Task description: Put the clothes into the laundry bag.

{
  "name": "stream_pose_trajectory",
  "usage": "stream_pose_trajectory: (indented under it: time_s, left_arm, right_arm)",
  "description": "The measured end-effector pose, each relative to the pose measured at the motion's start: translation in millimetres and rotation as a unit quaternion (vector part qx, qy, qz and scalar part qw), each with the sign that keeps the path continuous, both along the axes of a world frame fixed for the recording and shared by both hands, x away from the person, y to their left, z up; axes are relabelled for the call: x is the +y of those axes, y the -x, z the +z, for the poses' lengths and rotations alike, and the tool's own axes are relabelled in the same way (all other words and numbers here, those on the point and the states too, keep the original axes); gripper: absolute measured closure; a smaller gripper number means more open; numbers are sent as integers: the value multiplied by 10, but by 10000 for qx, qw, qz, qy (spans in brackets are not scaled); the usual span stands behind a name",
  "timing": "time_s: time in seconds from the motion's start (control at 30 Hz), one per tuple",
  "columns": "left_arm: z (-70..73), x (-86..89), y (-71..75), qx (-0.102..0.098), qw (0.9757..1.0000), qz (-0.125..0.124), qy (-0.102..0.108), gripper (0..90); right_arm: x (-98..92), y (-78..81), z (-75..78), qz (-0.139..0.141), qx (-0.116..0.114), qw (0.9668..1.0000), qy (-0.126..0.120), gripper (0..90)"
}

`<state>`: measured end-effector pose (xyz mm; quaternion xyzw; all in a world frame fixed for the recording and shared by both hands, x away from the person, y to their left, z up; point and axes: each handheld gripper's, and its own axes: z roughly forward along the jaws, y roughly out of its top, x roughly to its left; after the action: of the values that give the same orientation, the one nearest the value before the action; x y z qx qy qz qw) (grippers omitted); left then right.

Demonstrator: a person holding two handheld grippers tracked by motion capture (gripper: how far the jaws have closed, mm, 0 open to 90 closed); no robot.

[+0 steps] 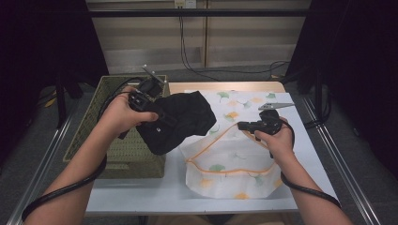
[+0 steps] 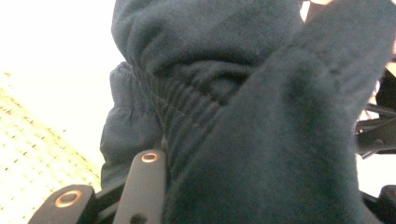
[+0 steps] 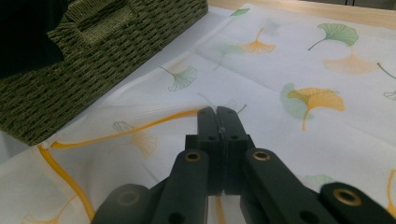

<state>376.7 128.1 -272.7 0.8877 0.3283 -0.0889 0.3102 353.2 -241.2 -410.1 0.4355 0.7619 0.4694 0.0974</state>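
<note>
Black garment (image 1: 180,119), olive woven basket (image 1: 119,150), white bag (image 1: 230,164) with orange-and-green ginkgo leaves, orange trim.

Black hand-held gripper (image 1: 244,125), copper screws, black cables

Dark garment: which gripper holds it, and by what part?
The left gripper is shut on the dark garment, gripping bunched fabric beside its ribbed elastic band. The right gripper pinches the white bag's orange-trimmed edge.

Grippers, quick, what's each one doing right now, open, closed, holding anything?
Left gripper: closed on the black garment.
Right gripper: closed on the bag, pinching its rim.
</note>
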Motion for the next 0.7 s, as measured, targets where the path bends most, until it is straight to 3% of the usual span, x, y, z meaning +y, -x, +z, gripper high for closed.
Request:
stream_pose_trajectory:
  time_s: [0.07,0.13,0.3,0.33,0.37,0.6,0.67,0.7]
  left_arm:
    - [2,-25,4,-13,9997,-243,-66,634]
    - [-14,-75,25,4,9994,-334,-2,634]
    - [-49,-171,59,12,9989,-469,21,634]
    - [-62,-205,83,35,9993,-369,92,634]
    - [-65,-213,78,11,9986,-525,17,634]
    - [-115,-340,156,17,9975,-705,110,634]
    - [-135,-400,197,83,9984,-533,194,634]
    - [-138,-400,181,66,9971,-748,77,633]
  right_arm:
    - [5,-2,7,-19,-9,10000,9,900]
    - [3,-2,17,-79,36,10000,7,900]
    - [1,-8,47,-64,-60,10000,-7,900]
    - [0,-9,53,-52,-48,10000,-21,900]
    - [0,-13,56,-43,-66,10000,-3,900]
    - [-28,-11,77,-78,-70,9999,-6,900]
    - [-38,-9,78,-81,-55,10000,0,900]
    - [-42,-8,80,-87,-56,9999,10,900]
